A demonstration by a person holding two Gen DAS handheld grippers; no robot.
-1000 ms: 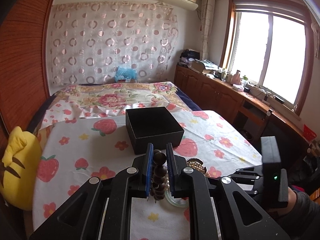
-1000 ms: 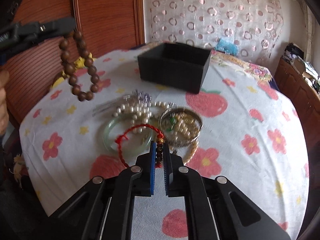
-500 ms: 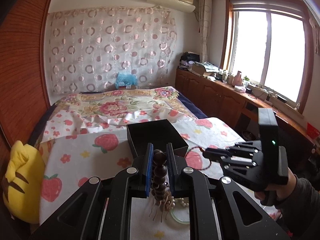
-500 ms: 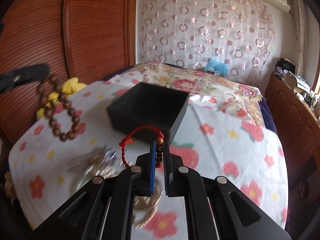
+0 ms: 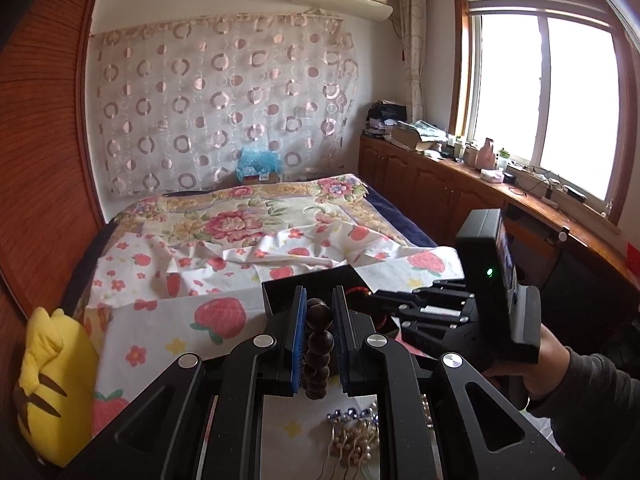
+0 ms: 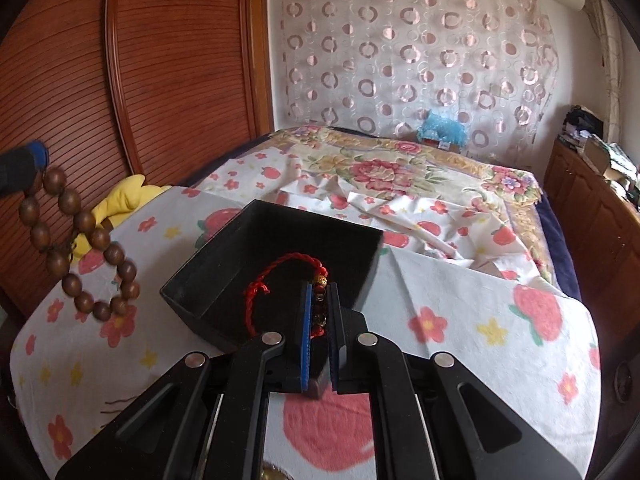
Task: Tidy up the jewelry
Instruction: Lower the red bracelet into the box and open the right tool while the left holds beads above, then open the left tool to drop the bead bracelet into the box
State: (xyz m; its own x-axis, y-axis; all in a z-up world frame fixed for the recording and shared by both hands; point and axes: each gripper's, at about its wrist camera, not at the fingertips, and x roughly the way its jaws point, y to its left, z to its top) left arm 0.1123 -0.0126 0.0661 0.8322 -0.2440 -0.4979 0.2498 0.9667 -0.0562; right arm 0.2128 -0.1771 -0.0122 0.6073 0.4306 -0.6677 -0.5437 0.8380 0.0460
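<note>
The red cord bracelet (image 6: 280,280), twisted and strung with small beads, is pinched in the right gripper (image 6: 319,304) over the open black box (image 6: 224,280). To its left the left gripper (image 5: 317,328) clamps a bracelet of round brown wooden beads (image 6: 80,240), which hangs in the air. The square, matte box sits on a strawberry-print cloth (image 6: 480,320) covering the table; pearls (image 5: 356,440) lie nearer. Behind are a floral bed (image 6: 384,168), a ribbed wooden wardrobe (image 6: 160,80) and a yellow plush toy (image 5: 52,380).
</note>
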